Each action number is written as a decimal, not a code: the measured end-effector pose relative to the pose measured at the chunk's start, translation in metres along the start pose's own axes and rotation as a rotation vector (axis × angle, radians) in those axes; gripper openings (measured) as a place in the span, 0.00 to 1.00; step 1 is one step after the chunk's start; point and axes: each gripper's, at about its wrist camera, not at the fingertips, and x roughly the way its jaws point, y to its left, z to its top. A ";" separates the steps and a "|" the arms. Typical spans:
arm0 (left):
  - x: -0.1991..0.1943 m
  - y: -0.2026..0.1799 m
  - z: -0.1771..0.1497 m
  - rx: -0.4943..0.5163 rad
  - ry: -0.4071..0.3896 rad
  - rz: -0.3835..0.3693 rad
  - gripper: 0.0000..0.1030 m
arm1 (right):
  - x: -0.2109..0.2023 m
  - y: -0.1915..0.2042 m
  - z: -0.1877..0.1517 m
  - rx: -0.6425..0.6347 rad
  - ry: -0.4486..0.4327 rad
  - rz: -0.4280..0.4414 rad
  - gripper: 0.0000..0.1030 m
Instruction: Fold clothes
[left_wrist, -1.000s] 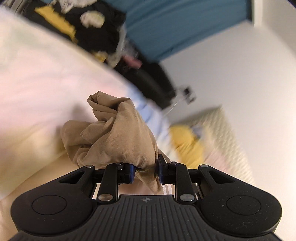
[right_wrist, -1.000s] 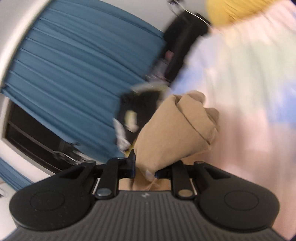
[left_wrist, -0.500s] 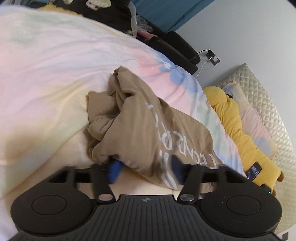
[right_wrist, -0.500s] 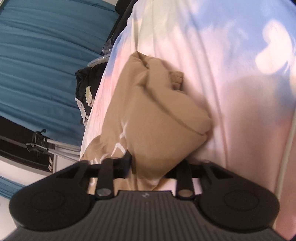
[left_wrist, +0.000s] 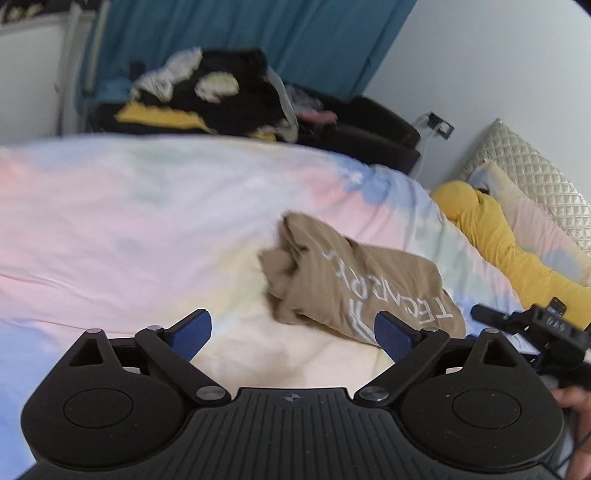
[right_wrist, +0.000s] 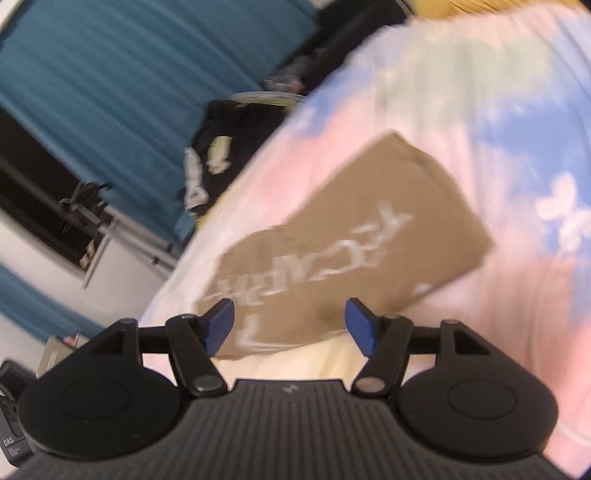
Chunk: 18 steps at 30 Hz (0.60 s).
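Nearest in the left wrist view, the left gripper (left_wrist: 291, 332) hangs with its jaws spread wide and nothing between them; just beyond lies the tan shirt (left_wrist: 354, 284), folded into a bundle on the pastel duvet (left_wrist: 147, 221), white lettering on its upper face, one end bunched; the shirt sits apart from both blue pads. In the right wrist view the right gripper (right_wrist: 290, 326) likewise has its jaws released and empty; the tan shirt (right_wrist: 351, 243) lies flat just past them on the pastel duvet (right_wrist: 517, 147), blurred. Further off, a yellow plush (left_wrist: 495, 236) rests by a quilted headboard (left_wrist: 528, 177); beyond the bed a black clothes pile (left_wrist: 210, 99) sits before a blue curtain (left_wrist: 240, 33).
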 end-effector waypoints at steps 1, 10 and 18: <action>-0.013 0.002 0.001 0.006 -0.017 0.012 0.95 | -0.002 0.014 -0.002 -0.028 -0.003 0.014 0.66; -0.119 0.037 -0.007 0.068 -0.184 0.165 0.99 | -0.013 0.139 -0.037 -0.298 -0.002 0.127 0.69; -0.163 0.076 -0.031 0.093 -0.287 0.346 0.99 | 0.014 0.206 -0.090 -0.516 -0.013 0.180 0.74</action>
